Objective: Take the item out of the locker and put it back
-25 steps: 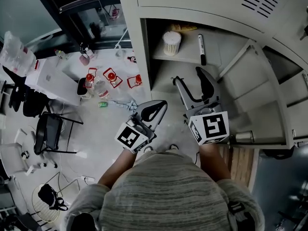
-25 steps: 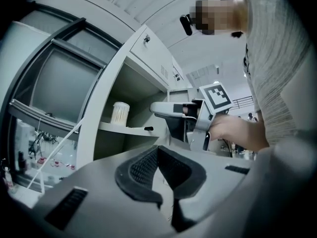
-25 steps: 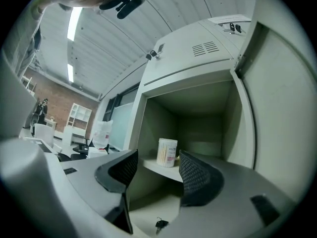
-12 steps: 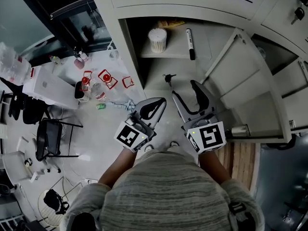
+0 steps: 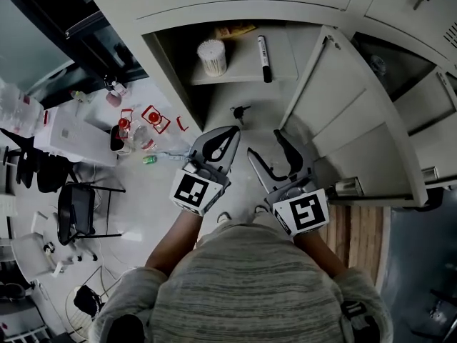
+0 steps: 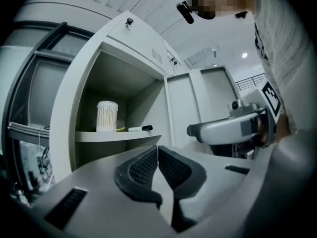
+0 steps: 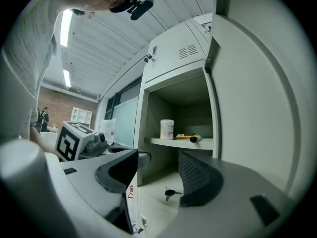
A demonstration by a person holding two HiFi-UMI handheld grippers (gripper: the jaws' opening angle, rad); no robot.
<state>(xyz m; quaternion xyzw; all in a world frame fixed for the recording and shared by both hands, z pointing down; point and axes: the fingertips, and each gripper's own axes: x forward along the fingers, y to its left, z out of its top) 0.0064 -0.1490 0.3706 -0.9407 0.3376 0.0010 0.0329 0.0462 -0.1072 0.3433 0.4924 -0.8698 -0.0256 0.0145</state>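
In the head view, the left gripper point(image 5: 227, 133) and the right gripper point(image 5: 264, 145) are pointing toward the open locker point(image 5: 171, 56), where a jar of cotton swabs point(image 5: 212, 57) and a marker point(image 5: 263, 49) are sitting on the shelf point(image 5: 239, 68) and keys point(image 5: 239, 111) are lying below. In the left gripper view, the jaws are pressing together on nothing. In the right gripper view, the jaws are standing wide apart and empty.

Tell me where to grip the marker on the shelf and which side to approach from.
Grip the marker across its barrel near the dark front end, coming straight in through the open front of the locker with the open right gripper. It lies flat, roughly front to back, that end at the shelf edge, so the jaws can likely straddle it, clear of the swab jar.
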